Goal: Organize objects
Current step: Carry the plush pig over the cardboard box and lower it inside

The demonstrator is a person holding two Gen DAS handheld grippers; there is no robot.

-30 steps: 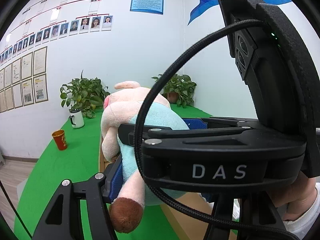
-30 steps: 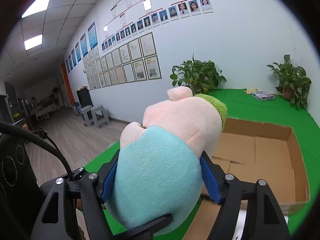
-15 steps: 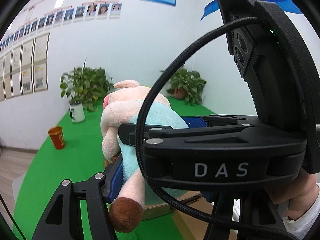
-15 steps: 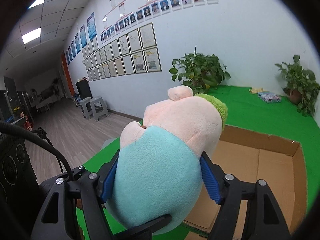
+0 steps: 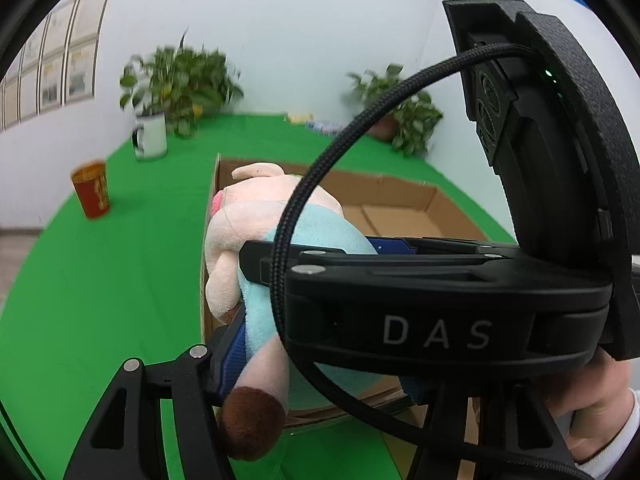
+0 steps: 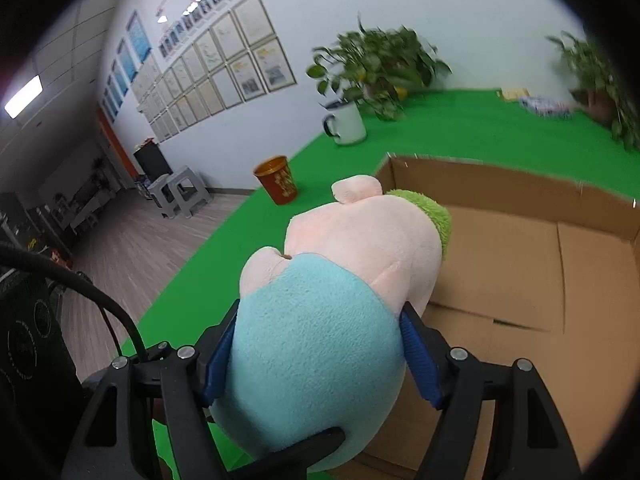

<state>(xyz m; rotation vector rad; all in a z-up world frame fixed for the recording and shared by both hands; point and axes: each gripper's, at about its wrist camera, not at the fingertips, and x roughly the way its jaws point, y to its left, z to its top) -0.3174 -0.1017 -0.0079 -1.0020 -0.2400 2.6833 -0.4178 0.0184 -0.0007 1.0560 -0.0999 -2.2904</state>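
A plush pig toy [image 6: 328, 320], pink with a light blue body and a green patch, is clamped from both sides. My right gripper [image 6: 320, 356] is shut on its blue body, blue pads pressing each flank. My left gripper [image 5: 312, 344] is shut on the same toy [image 5: 256, 248], its right finger hidden behind the right gripper's black body. The toy hangs over the near left corner of an open cardboard box [image 6: 520, 264], which also shows in the left wrist view [image 5: 400, 208].
A red paper cup [image 5: 92, 194] and a white mug [image 5: 151, 136] stand on the green table [image 5: 100, 300] left of the box. Potted plants [image 6: 380, 68] line the back wall. Small items [image 6: 540, 104] lie at the far edge.
Both grippers have tilted down and moved forward with the toy. The box now lies beneath and ahead of it, and more of the table shows.
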